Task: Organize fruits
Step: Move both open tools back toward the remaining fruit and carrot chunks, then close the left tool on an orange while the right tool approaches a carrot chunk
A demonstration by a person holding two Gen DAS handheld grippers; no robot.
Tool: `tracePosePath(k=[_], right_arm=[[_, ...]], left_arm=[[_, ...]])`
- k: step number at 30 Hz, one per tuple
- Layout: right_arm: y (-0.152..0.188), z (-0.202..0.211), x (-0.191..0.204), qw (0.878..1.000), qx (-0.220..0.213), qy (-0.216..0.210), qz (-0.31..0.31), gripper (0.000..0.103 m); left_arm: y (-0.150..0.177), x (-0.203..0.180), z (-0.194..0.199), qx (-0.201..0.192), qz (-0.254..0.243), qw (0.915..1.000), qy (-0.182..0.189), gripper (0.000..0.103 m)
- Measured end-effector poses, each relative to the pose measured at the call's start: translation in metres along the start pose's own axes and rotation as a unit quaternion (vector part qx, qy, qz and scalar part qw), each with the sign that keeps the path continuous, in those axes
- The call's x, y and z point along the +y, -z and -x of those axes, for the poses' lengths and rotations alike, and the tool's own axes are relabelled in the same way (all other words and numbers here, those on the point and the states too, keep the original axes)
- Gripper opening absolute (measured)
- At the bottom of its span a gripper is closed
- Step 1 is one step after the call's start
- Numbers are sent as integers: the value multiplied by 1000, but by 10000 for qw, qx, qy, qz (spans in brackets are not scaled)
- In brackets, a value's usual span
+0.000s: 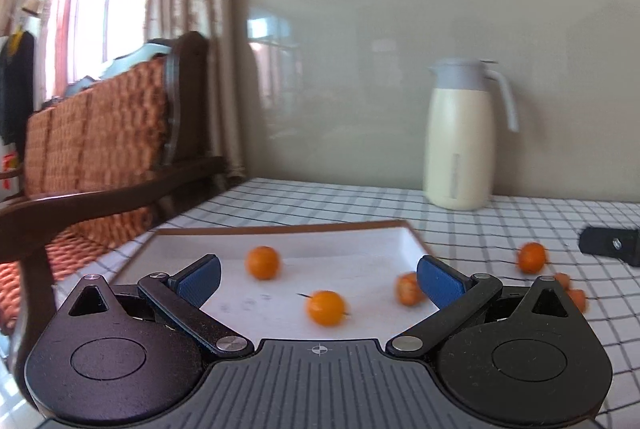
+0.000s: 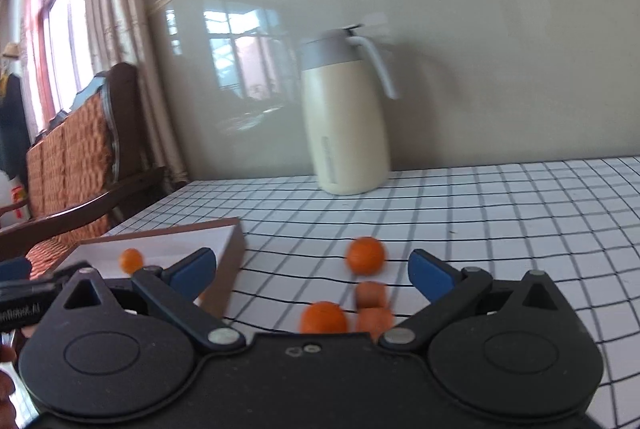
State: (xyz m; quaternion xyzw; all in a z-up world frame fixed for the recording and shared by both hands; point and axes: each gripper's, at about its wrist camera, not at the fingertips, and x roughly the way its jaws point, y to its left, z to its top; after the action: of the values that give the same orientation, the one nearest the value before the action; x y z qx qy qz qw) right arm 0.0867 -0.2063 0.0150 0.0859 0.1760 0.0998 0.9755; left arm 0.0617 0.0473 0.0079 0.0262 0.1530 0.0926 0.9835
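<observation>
A shallow white tray (image 1: pixel 344 235) with a brown rim lies on the checked tablecloth. Three small orange fruits rest in it: one at the back (image 1: pixel 262 262), one in the middle (image 1: pixel 326 308), one by the right wall (image 1: pixel 408 288). My left gripper (image 1: pixel 318 279) hovers open over the tray, holding nothing. On the cloth to the right of the tray lie more orange fruits: a round one (image 2: pixel 365 255) further off, another (image 2: pixel 323 318) close in, and two paler pieces (image 2: pixel 371 294). My right gripper (image 2: pixel 312 271) stands open above them, empty. The tray's corner (image 2: pixel 232 229) shows at its left.
A cream thermos jug (image 1: pixel 460 141) with a grey lid stands at the back of the table by the wall. A wooden bench with a woven orange cushion (image 1: pixel 100 133) runs along the table's left edge. The right gripper's black tip (image 1: pixel 610 244) shows at the right.
</observation>
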Motion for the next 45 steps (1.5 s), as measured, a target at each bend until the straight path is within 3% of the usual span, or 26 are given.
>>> tracePosePath(k=[13, 17, 21, 23, 24, 25, 26, 31, 34, 40, 43, 45], right_arm=[[2, 15, -39, 9983, -37, 573, -88, 93], [5, 14, -47, 9981, 56, 604, -66, 75], [8, 14, -51, 9980, 156, 614, -27, 62], [9, 15, -51, 9981, 188, 591, -10, 61], [9, 15, -52, 9982, 205, 562, -11, 57], [10, 15, -51, 9983, 241, 527, 4, 54], [11, 14, -51, 9984, 282, 498, 24, 49], [14, 7, -47, 9983, 434, 380, 122, 43], [16, 3, -43, 9980, 519, 295, 184, 38], [18, -6, -40, 9975, 635, 202, 216, 32], [19, -12, -38, 9970, 730, 131, 230, 27], [19, -16, -37, 9966, 795, 77, 202, 27]], left_arm=[[7, -65, 7, 52, -354, 9964, 770, 103], [10, -83, 7, 115, -413, 9947, 940, 103], [11, -96, 7, 143, -481, 9931, 1060, 103], [12, -102, 6, 160, -490, 9925, 1106, 102], [12, -104, 5, 177, -491, 9922, 1135, 100], [12, -107, 5, 199, -509, 9918, 1156, 88], [13, -111, 3, 262, -544, 9911, 1190, 83], [18, -120, -4, 414, -599, 9894, 1255, 82], [19, -124, -6, 426, -681, 9883, 1297, 67], [23, -129, -13, 581, -744, 9858, 1390, 53], [26, -132, -18, 652, -780, 9846, 1425, 40], [28, -134, -19, 679, -798, 9840, 1443, 40]])
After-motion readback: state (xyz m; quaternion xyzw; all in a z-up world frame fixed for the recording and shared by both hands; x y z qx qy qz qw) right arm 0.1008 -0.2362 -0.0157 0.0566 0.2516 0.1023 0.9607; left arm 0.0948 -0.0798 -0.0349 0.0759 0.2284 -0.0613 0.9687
